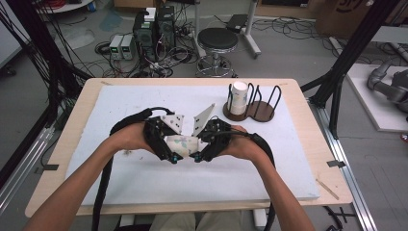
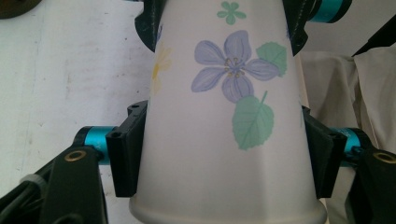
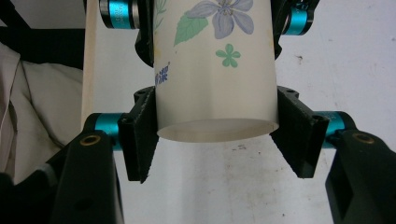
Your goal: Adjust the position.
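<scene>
1. Paper cup (image 1: 183,143) held on its side just above the white mat (image 1: 120,106), at the centre of the high view, between both hands.
2. Left gripper (image 1: 172,158): narrow, pads clamped on the cup's wide end. In the left gripper view the rolled rim sits at the bottom of the frame, with both jaws pressing the cup's (image 2: 224,140) walls.
3. Right gripper (image 1: 198,156): narrow too, closed on the cup's (image 3: 215,84) narrower base end. In the right gripper view both jaws lie against its sides.
4. Done so far, judging by the layout: 1 white cup (image 1: 239,96) stands in the left loop of the wire rack (image 1: 262,110), at the upper right of the mat.
5. Left to do, probably: bring the held cup to upright, carry it to the upper right and set it in the free right loop. Cannot tell whether 1 cup or a nested pair is held.
6. Print on the cup: purple flower, green leaves, a small green blossom, a faint yellow flower. Small blue characters at centre left of the right gripper view, too small to read. No brand legible.
</scene>
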Tool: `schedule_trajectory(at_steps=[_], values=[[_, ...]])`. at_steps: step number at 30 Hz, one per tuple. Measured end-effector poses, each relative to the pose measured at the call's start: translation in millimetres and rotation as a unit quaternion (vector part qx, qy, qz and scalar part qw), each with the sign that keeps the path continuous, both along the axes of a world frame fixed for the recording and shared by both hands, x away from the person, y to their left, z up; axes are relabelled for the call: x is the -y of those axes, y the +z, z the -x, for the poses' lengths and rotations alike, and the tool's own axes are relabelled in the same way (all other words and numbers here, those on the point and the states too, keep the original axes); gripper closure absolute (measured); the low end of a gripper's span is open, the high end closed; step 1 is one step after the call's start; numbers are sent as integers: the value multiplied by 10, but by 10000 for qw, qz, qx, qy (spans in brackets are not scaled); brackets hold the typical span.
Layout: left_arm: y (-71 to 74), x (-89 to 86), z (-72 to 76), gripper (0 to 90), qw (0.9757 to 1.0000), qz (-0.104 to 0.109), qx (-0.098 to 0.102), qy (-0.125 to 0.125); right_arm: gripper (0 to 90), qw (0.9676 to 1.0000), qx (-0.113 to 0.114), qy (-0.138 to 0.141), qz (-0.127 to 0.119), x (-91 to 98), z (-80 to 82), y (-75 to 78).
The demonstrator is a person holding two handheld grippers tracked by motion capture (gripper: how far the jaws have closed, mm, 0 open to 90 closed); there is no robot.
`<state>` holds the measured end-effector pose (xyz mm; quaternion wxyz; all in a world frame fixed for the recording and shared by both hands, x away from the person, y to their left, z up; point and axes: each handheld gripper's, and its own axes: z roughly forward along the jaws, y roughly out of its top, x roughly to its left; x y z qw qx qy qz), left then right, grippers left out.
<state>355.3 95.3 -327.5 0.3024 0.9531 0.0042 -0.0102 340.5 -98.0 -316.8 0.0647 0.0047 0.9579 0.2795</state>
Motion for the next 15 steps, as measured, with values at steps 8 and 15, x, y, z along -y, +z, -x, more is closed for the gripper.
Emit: schedule_trajectory(at_steps=[8, 15], values=[[-21, -23, -23, 66, 9997, 253, 6, 8, 374, 9999, -74, -50, -55, 23, 3, -46], [-16, -24, -20, 66, 9995, 307, -4, 1, 373, 9999, -72, -65, -86, 30, 0, -49]])
